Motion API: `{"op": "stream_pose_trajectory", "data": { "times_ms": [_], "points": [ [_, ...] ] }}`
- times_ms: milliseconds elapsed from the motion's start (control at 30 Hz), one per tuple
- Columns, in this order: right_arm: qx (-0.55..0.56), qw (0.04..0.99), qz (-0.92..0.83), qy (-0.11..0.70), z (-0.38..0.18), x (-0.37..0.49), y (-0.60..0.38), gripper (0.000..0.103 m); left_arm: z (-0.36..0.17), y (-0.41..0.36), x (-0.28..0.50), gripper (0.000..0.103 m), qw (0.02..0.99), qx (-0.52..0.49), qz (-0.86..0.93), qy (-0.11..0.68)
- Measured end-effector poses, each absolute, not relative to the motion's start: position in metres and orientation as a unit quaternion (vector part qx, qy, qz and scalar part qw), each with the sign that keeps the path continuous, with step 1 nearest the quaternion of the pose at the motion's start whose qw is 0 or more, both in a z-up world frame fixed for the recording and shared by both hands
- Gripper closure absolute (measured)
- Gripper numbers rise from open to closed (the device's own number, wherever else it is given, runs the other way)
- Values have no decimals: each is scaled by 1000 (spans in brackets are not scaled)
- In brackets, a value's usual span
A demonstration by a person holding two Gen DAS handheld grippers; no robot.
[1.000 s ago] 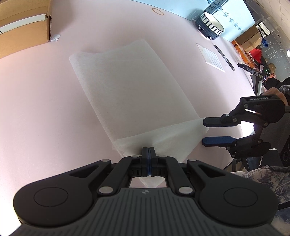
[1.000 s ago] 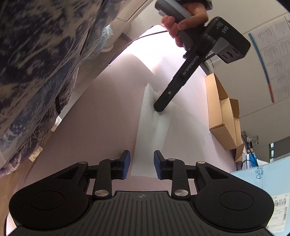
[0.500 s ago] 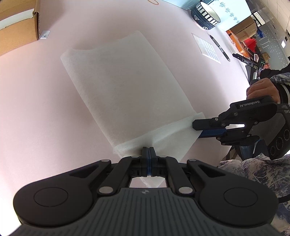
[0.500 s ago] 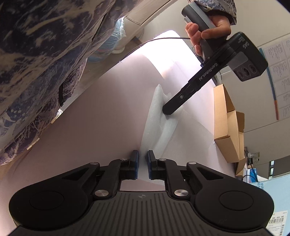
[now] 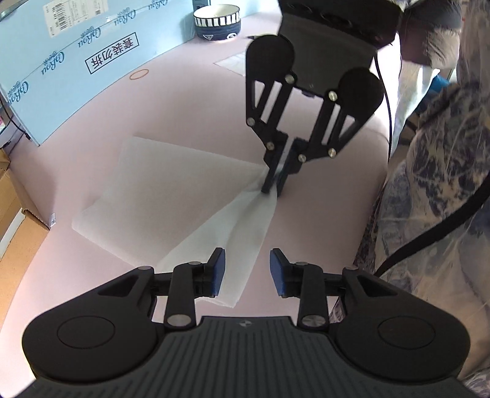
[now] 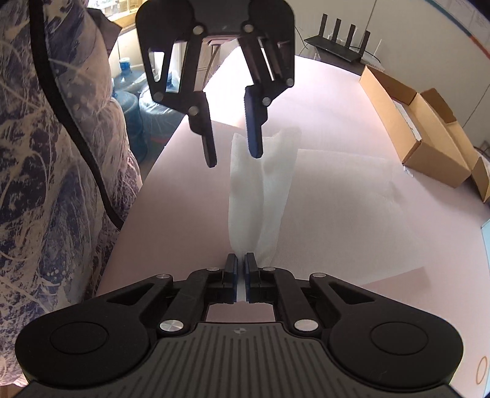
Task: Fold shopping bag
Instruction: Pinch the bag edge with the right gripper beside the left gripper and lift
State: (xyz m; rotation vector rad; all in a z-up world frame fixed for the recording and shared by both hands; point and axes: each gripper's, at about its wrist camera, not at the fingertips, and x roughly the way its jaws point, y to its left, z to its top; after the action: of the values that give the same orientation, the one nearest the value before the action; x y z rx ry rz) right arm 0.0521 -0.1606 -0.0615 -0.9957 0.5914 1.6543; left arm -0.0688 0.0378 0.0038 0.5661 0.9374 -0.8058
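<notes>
Office or storeroom used as a recording space. Pink worktop (image 5: 190,101) with a large blue printed carton (image 5: 70,61) and open cardboard boxes (image 6: 428,131) along its edges, striped bowl (image 5: 217,21) at the far end. Water jugs (image 6: 128,113) on the floor beside it, wifi router (image 6: 343,36) with upright antennas by the plain wall.

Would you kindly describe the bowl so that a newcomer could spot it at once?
On the pink table, follow the big light-blue carton to its far end. There stands the bowl, the only round dish, dark blue with a striped white rim.
</notes>
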Motion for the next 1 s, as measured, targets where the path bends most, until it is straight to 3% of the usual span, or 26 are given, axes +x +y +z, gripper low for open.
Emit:
{"op": "stream_pose_trajectory", "data": {
  "times_ms": [267,367,467,800,1000],
  "points": [
    [-373,543,694,291,-59,64,-161,98,-12,35,-58,74,763,288,-350,461],
    [-345,546,691,324,-57,73,-158,98,-12,38,-47,91,753,267,-350,490],
    [-292,552,686,373,-55,90,-157,98,-11,51,-21,100,734,214,-353,539],
    [-121,578,643,487,-63,128,-183,96,-24,87,41,99,613,87,-430,657],
    [-70,598,617,506,-63,120,-209,97,-42,103,68,99,555,35,-443,703]
  ]
}}
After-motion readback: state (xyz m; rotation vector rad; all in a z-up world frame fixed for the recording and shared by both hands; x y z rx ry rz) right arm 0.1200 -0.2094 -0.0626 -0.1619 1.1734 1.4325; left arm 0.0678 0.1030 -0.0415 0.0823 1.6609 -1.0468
